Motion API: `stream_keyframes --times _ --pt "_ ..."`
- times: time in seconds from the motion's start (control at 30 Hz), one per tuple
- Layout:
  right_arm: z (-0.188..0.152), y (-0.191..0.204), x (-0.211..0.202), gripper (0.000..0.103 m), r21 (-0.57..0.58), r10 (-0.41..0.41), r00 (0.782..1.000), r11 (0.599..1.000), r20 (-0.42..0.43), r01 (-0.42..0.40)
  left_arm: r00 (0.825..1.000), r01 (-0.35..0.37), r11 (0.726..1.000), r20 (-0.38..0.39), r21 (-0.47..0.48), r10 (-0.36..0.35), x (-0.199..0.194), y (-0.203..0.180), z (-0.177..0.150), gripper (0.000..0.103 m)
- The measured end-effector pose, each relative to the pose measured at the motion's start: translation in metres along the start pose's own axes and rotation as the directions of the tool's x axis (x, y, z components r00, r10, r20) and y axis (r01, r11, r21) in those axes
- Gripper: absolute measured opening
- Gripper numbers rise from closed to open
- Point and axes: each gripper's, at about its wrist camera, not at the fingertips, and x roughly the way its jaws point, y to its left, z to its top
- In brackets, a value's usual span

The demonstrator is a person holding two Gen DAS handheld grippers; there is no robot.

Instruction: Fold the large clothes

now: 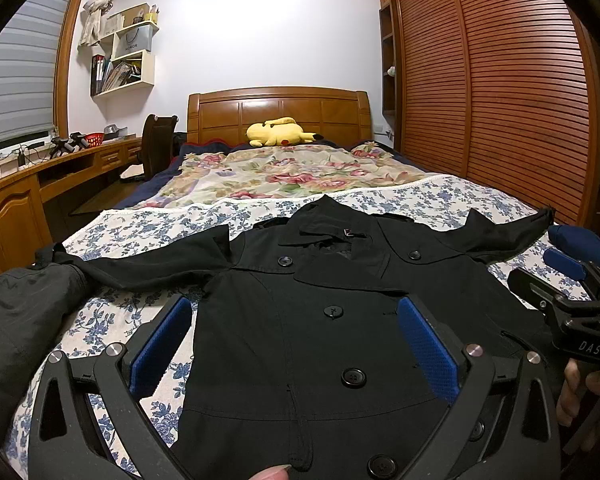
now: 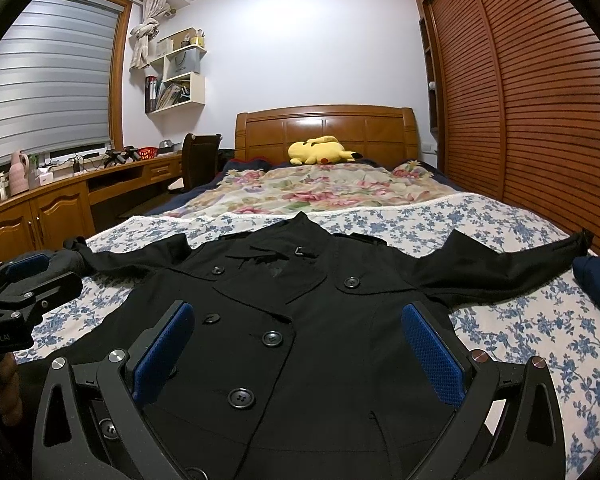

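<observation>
One black coat (image 1: 320, 320), one yellow plush (image 1: 278, 131).

Black coat (image 2: 300, 320) spread flat on floral bedsheet (image 2: 520, 320), right gripper (image 2: 298, 348) wide open above it, left gripper (image 2: 24, 280) near left
</observation>
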Motion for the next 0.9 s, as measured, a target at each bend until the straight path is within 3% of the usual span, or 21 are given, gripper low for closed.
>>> stream_keyframes --times 0.9 --pt "-0.0007 0.0002 0.0 0.103 0.001 0.0 1.0 1.0 -0.003 0.0 1.0 0.0 1.0 0.002 0.0 0.0 -0.0001 -0.0005 -0.0002 0.103"
